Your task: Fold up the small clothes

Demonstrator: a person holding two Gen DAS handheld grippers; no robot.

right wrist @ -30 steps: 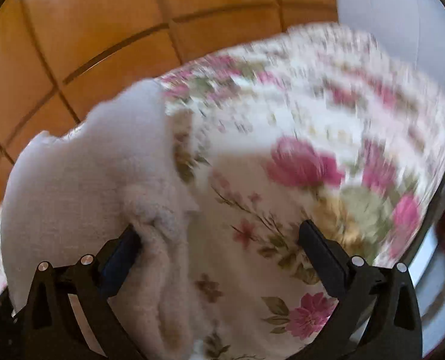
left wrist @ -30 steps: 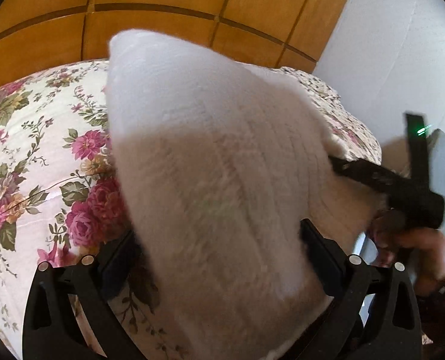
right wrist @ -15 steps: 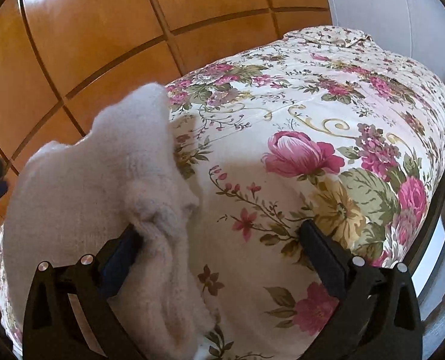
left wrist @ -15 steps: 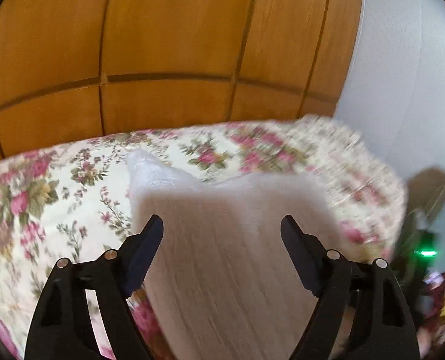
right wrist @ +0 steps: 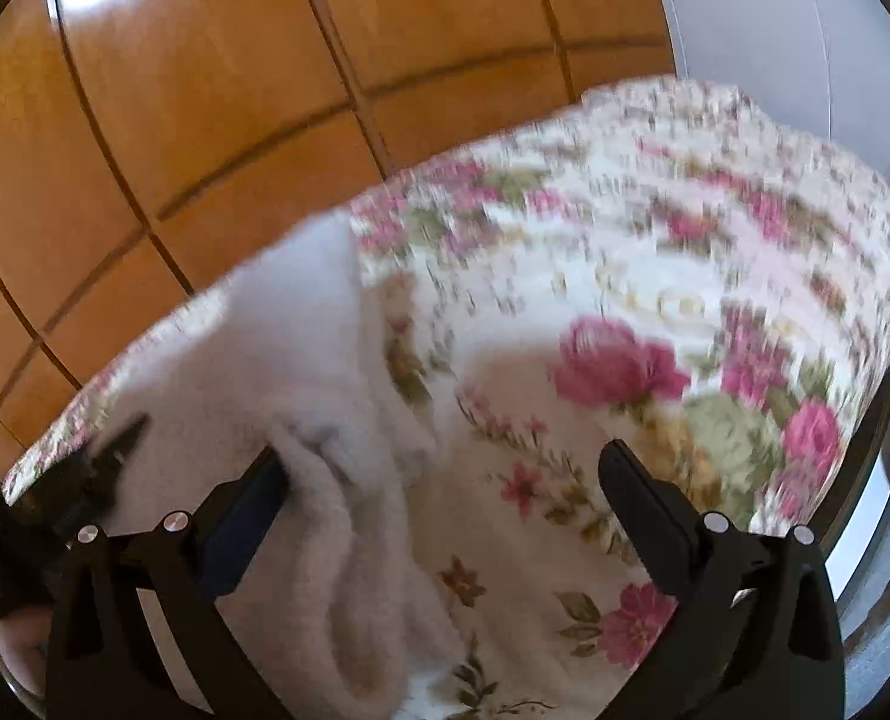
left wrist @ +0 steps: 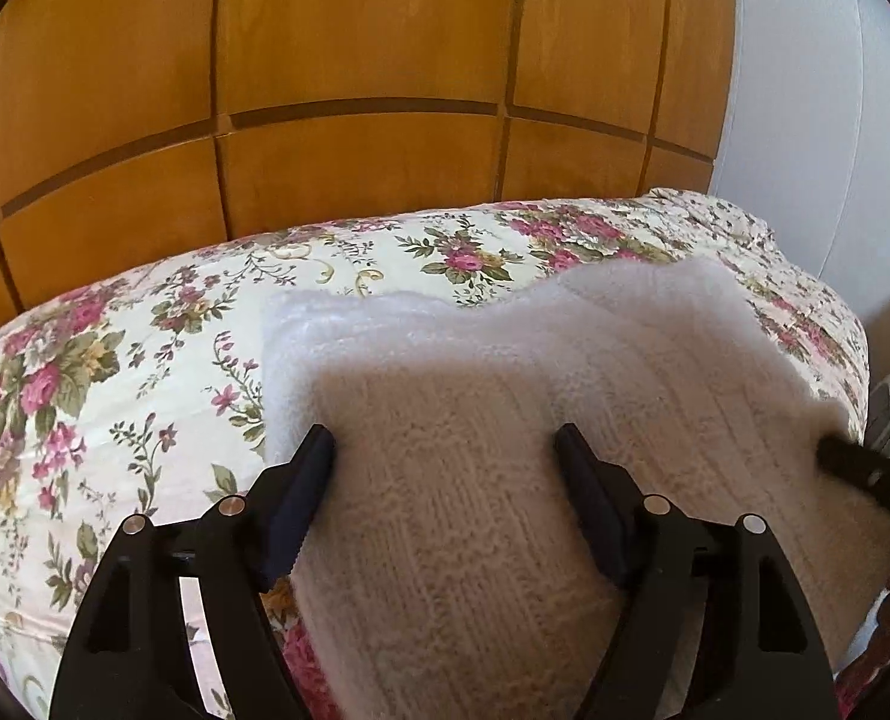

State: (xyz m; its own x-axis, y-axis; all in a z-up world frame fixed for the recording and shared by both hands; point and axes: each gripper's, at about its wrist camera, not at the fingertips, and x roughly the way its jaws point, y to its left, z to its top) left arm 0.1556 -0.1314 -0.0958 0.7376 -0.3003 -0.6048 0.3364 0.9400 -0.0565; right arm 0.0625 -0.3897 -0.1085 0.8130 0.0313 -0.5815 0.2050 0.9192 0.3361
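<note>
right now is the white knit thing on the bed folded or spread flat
Folded, at least partly. In the left wrist view the white knit garment shows one layer lying over another; the right wrist view shows a rolled, doubled edge on the floral bedspread.

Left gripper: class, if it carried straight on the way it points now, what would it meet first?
Most likely the white knitted garment, already lying between the left gripper's open fingers on the floral bedspread. Depth is uncertain, but nothing else shows in front.
</note>
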